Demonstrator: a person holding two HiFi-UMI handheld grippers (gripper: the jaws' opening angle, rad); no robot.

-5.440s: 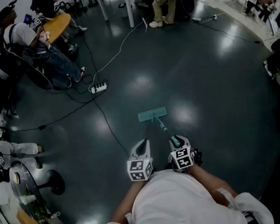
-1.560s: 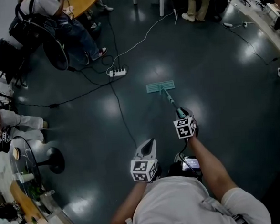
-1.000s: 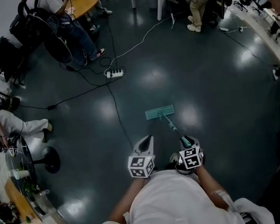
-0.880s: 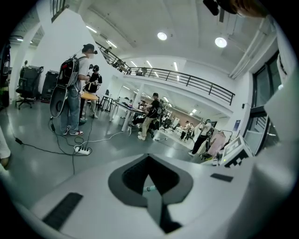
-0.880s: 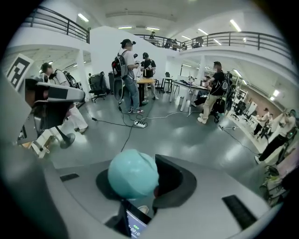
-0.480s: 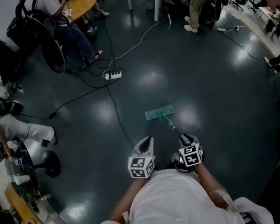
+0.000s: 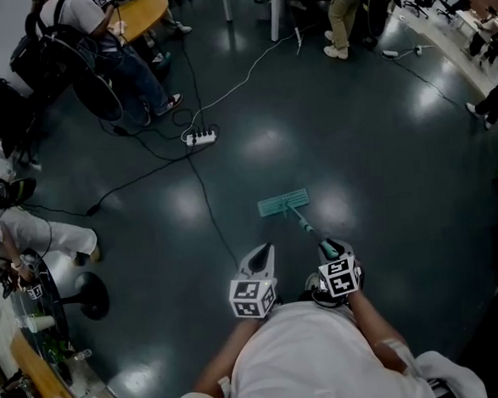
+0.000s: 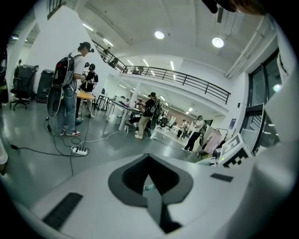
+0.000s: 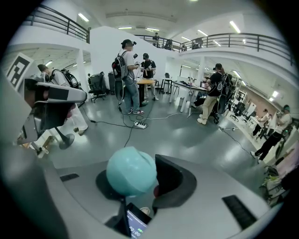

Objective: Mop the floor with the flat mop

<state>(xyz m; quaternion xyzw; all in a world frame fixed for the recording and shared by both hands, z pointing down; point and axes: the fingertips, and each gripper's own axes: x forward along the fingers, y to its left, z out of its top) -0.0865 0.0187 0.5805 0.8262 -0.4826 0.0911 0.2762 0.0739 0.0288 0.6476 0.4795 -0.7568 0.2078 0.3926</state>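
Note:
The flat mop has a teal head (image 7: 283,204) lying flat on the dark floor ahead of me. Its thin handle (image 7: 304,226) slants back to my right gripper (image 7: 329,248), which is shut on the handle just under the rounded teal end cap (image 9: 131,170). In the right gripper view that cap fills the space between the jaws. My left gripper (image 7: 259,251) hangs beside it to the left, about level, jaws shut with nothing in them. Past its closed jaws, the left gripper view (image 8: 150,181) shows a sliver of the mop handle (image 8: 150,187).
A power strip (image 7: 200,138) lies far ahead to the left, with a black cable (image 7: 212,213) running from it toward my left gripper. People and a round table (image 7: 138,14) stand at the upper left. A stool base (image 7: 90,296) is at the left, table legs (image 7: 274,13) at the top.
Since 1.6 s ago my right gripper has drawn the mop back from its forward reach to close in front of me. Over the last second it has hardly moved. The left gripper stayed put.

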